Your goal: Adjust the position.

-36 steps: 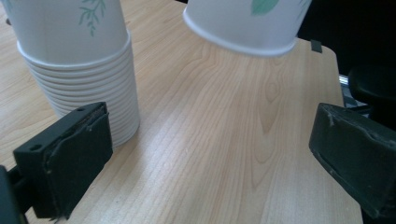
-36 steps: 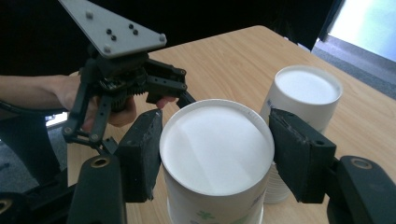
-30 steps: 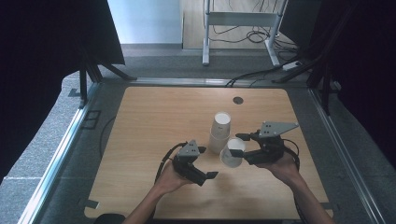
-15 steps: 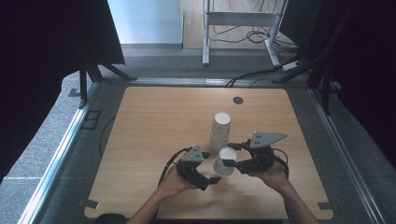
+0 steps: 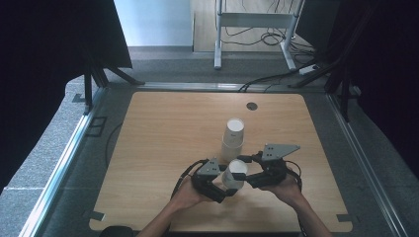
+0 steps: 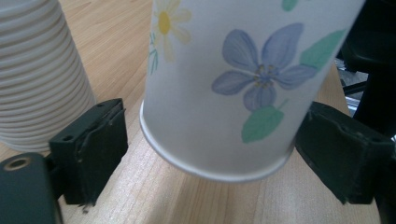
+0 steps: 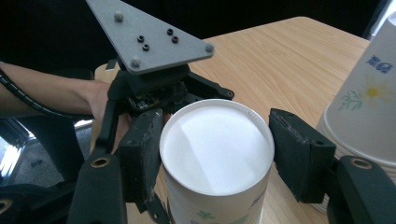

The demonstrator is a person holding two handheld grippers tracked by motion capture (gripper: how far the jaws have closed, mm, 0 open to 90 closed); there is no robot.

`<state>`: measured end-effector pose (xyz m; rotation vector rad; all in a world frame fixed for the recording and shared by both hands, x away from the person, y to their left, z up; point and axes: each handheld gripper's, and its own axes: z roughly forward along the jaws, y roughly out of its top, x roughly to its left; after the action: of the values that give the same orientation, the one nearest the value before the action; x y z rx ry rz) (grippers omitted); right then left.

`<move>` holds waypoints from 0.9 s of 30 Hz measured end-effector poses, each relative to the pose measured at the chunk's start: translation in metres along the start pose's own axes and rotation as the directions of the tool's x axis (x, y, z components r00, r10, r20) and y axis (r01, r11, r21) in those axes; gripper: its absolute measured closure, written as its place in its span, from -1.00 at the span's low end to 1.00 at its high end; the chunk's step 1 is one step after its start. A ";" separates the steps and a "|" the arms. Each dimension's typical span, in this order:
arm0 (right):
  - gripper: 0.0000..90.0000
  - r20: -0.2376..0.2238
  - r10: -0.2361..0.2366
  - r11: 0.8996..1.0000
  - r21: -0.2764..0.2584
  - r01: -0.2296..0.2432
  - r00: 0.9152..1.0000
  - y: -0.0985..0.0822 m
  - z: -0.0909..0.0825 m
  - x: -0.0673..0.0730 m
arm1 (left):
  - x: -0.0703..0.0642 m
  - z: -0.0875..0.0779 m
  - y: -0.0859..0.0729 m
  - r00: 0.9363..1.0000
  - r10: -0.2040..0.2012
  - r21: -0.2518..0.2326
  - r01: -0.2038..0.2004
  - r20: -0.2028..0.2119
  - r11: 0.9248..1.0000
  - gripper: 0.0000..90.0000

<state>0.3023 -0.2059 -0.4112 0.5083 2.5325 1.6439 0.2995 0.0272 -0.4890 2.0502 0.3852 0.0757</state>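
Both hands have come down and toward each other since the earlier frames, and in the high view we now see the upside-down paper cup (image 5: pixel 235 174) caught between the left gripper (image 5: pixel 221 190) and the right gripper (image 5: pixel 249 174), just on our side of the cup stack (image 5: pixel 232 139) on the table (image 5: pixel 163 133).

From the left gripper view, its jaws have just been closing — the flowered cup (image 6: pixel 233 88) sits between them by its rim, tilted, with a gap on the left pad (image 6: pixel 91 149) and the right pad (image 6: pixel 343 151) about touching. We'd call it not yet gripped.

From the right gripper view, the jaws are clamped on the cup's closed end (image 7: pixel 215 154); the left gripper's grey plate (image 7: pixel 147 39) shows behind.

Our worry: thin paper crushes if the left jaws squeeze hard, and a nudge sideways could topple the stack beside them.
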 end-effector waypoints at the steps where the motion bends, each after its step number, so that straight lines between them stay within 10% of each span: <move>1: -0.18 -0.002 -0.001 1.000 0.000 0.001 1.000 0.000 0.001 0.001 | 0.000 0.000 0.000 1.000 0.003 0.000 -0.003 0.000 1.000 -0.74; 27: -0.18 -0.005 -0.015 1.000 0.007 0.015 1.000 0.001 0.001 0.003 | 0.000 0.001 -0.002 0.999 -0.002 -0.021 0.003 0.032 1.000 -0.37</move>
<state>0.3003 -0.2039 -0.4106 0.4848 2.5400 1.6333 0.2993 0.0271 -0.4912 2.0280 0.3654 0.0453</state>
